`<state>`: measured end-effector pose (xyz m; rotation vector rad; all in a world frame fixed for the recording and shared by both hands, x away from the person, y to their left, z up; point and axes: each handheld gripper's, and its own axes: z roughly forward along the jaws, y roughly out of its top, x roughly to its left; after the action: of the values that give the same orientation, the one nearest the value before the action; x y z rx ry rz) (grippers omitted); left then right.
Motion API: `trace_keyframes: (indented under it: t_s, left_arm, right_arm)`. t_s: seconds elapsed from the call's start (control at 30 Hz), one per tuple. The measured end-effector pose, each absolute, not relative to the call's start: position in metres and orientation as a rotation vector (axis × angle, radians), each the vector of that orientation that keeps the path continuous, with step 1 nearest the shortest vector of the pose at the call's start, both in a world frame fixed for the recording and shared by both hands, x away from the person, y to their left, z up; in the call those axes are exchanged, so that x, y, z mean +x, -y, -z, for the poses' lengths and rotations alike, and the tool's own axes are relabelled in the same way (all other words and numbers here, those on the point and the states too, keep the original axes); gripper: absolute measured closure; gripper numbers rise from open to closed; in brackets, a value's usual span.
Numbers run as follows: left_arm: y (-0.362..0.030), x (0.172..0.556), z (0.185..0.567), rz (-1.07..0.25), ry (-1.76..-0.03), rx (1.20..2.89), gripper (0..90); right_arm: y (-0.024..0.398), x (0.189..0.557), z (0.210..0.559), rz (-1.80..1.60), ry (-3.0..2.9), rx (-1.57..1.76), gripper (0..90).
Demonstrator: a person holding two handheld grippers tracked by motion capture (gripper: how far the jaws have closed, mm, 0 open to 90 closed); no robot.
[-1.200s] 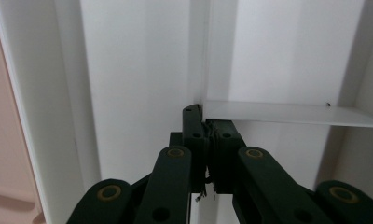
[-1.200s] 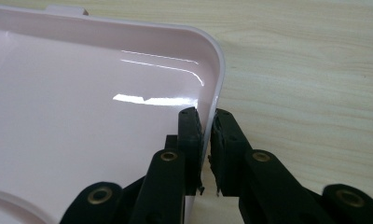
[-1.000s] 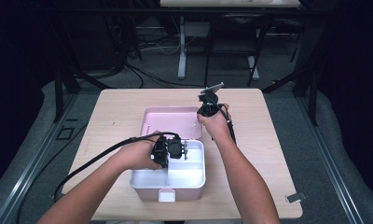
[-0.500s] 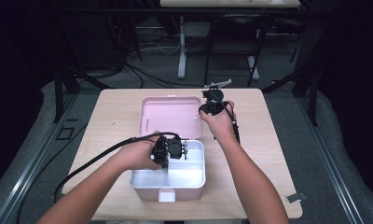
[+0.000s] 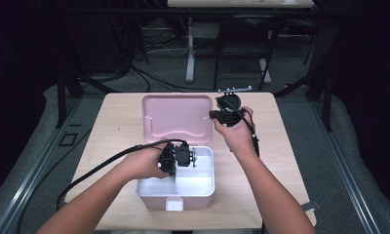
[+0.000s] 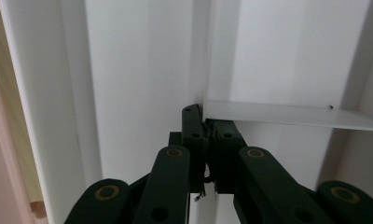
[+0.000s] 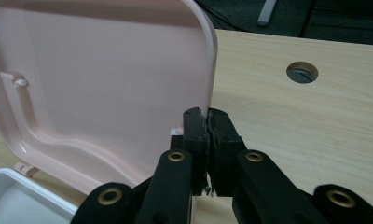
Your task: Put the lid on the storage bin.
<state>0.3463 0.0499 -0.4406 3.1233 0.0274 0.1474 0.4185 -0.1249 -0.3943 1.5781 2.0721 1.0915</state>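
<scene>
a: nearest to us, a white box (image 5: 203, 187) with a small front latch sits at the near middle of the wooden bench (image 5: 290, 161), the person's forearms coming in from the bottom edge.

b: we see the left gripper (image 5: 193, 157) low over the box's open top. in the left gripper view its jaws are pressed together on the end of a thin white divider (image 6: 287, 114) that crosses the inside of the box.

a: so we call the left gripper (image 6: 205, 122) clamped on that divider, with the white floor and walls of the box all round it.

b: yes. farther back, the pink lid (image 5: 177, 117) is swung open behind the box, its hollow inner side facing us, joined to the box at the rear edge.

a: the right gripper (image 5: 211, 115) is held at the lid's right edge. in the right gripper view the jaws are closed tight on that pink rim (image 7: 210, 65), with the lid (image 7: 105, 88) spreading to the left.

b: we note the right gripper (image 7: 207, 116) has bare bench beyond it, with a round cable hole (image 7: 302, 72) in the wood.

a: past the bench, dark floor, black frame legs and loose cables.
</scene>
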Motion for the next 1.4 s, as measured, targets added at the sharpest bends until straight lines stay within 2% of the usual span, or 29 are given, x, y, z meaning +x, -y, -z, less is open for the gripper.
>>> trace_keyframes:
  t_s: [0.3, 0.53, 0.83, 1.17, 1.4]
  left_arm:
    - [-0.063, 0.352, 0.439, -0.133, -0.133, 3.072, 79.2]
    - [-0.087, 0.354, 0.419, -0.14, -0.222, 2.983, 72.1]
    - [-0.136, 0.366, 0.409, -0.201, -0.509, 2.743, 69.1]
    - [-0.173, 0.38, 0.405, -0.308, -0.77, 2.455, 66.3]
    - [-0.189, 0.391, 0.402, -0.378, -0.91, 2.322, 67.8]
  right_arm:
    - [0.126, 0.42, 0.393, -1.095, -2.078, 1.592, 87.3]
    - [0.125, 0.42, 0.393, -1.079, -2.078, 1.592, 87.3]
    - [0.124, 0.42, 0.394, -1.103, -2.062, 1.586, 87.3]
    - [0.125, 0.419, 0.393, -1.103, -2.063, 1.582, 87.3]
    - [0.125, 0.417, 0.393, -1.101, -2.067, 1.577, 87.2]
